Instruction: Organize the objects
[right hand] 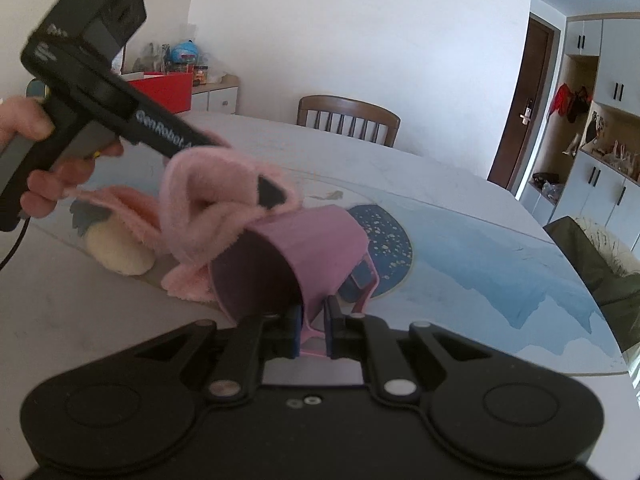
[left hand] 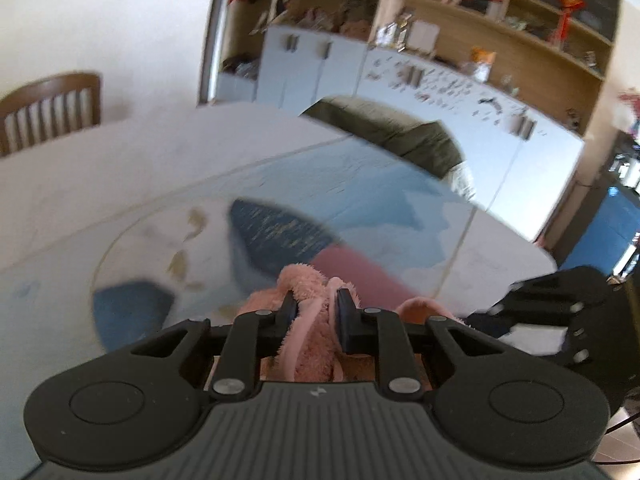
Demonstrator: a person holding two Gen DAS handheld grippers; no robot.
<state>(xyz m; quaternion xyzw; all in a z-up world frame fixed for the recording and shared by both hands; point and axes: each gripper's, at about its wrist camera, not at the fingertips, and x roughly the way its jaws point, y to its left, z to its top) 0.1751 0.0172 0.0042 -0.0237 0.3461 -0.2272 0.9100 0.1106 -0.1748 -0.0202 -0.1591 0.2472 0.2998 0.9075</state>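
Pink fluffy cloth [right hand: 208, 196] hangs over the tipped pink cup [right hand: 304, 256], partly bunched at its mouth, the rest trailing on the table [right hand: 460, 184]. Left gripper [left hand: 316, 308] is clamped on the cloth; right gripper [right hand: 312, 328] is clamped on the cup's handle. Looks mid-task: cloth not yet stuffed inside. A cream round object [right hand: 120, 252] lies untouched nearby.
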